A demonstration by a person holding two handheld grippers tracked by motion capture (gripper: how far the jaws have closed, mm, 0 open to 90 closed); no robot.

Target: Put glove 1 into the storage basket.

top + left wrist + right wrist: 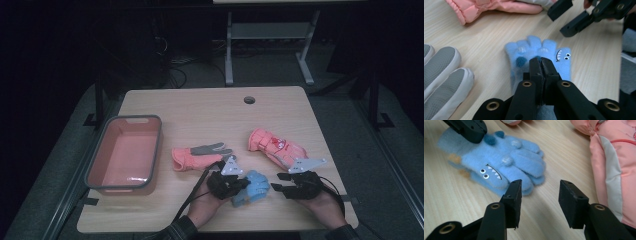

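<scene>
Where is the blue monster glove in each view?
High view: blue glove at bottom centre, between the two grippers.
Left gripper view: centre, clamped in the left gripper.
Right gripper view: upper left, beyond the open right gripper.
Shared landmark: pink glove.

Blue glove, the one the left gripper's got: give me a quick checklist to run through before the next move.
1. Left gripper shut on the blue glove: ok, jaws pinched together on the fabric.
2. Right gripper open and ready: ok, jaws apart, nothing between them.
3. Right gripper lined up with the glove's fingers: ok, they lie just ahead of its jaws.
4. Blue glove clear of the pink gloves: ok, it lies apart from both.
5. Bin free to take it: ok, nothing lies in it.
6. How deep the left grip bites: cannot tell.
</scene>
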